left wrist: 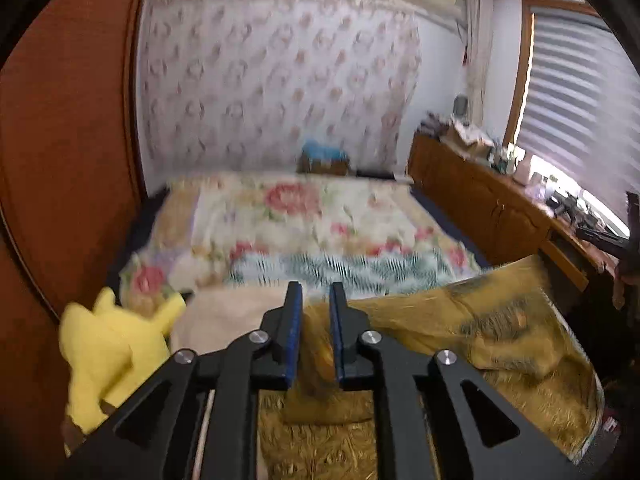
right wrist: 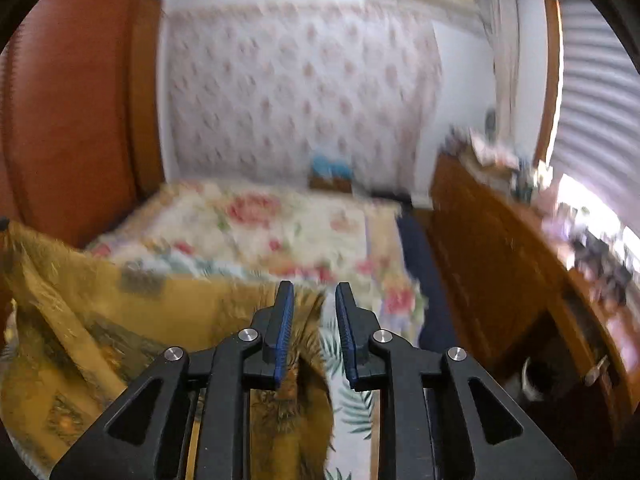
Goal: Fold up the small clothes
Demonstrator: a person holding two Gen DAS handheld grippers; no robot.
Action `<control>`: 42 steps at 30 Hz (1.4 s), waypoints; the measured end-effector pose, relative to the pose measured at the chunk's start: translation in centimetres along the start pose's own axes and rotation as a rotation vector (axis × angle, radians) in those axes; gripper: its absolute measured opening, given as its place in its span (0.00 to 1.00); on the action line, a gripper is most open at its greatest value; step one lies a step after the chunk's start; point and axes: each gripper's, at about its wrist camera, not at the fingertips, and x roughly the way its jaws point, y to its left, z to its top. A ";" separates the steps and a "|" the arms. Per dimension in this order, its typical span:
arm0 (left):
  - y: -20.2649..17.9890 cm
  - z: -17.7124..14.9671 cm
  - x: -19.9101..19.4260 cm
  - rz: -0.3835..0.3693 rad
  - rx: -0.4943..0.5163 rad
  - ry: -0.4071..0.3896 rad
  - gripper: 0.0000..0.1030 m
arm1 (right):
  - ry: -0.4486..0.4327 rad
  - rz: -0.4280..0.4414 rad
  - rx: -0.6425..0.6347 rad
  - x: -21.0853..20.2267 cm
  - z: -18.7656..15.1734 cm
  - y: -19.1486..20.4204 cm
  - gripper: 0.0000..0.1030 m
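- Left hand-held gripper (left wrist: 313, 332) sits at the lower middle of its view with a narrow gap between the blue ribbed pads (left wrist: 295, 336); the jaws stand slightly apart and nothing is pinched, though the mustard-yellow cloth (left wrist: 500, 344) lies right under and behind the gap.
- Right hand-held gripper (right wrist: 314, 332) shows the same: jaws a little apart, with the frayed corner of that cloth hanging between and below them but not squeezed by either pad.
- Judging from this, both corners have been let go so the cloth can settle flat on the bed (left wrist: 304, 220) for folding.
- That cloth, the task's item, spreads across the lower right of the left view and the lower left of the right view. It looks like thin woven fabric with a darker printed pattern, rumpled into soft ridges, its far edge raised in a loose fold.
- Under it lies a flower-printed bedspread in cream, pink and green, with a leaf-print patch (right wrist: 352, 392) showing beside the cloth's corner; the surface is soft, so the cloth will likely drag and bunch rather than slide.
- A yellow plush toy (left wrist: 108, 344) rests at the lower left of the left view, just beside the cloth's area, fuzzy and rounded.
- A wooden headboard (left wrist: 68, 140) curves up the left side; a cluttered wooden sideboard (left wrist: 492, 208) runs along the right beneath the blinds.
- Both views are motion-blurred, so fine weave detail is uncertain.
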 end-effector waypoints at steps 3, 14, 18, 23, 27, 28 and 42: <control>-0.7 -2.5 0.9 0.005 0.023 0.039 0.19 | 0.057 0.017 0.045 3.1 -2.4 -0.4 0.20; -2.4 -5.2 1.9 -0.008 0.053 0.123 0.21 | 0.127 0.133 -0.014 4.0 -8.4 3.9 0.45; -3.2 -5.1 3.3 -0.008 0.069 0.146 0.21 | 0.172 0.174 -0.027 4.9 -10.5 5.5 0.45; -3.3 -4.7 5.5 0.054 0.109 0.173 0.22 | 0.215 0.199 -0.062 5.8 -12.6 7.5 0.45; -2.7 -4.3 6.8 0.065 0.112 0.182 0.22 | 0.249 0.201 -0.091 6.4 -14.0 8.5 0.46; -2.6 -4.2 7.2 0.065 0.109 0.189 0.22 | 0.263 0.194 -0.096 6.6 -14.3 8.6 0.46; -2.4 -3.7 10.8 0.123 0.123 0.246 0.22 | 0.276 0.184 -0.083 7.6 -15.8 8.0 0.48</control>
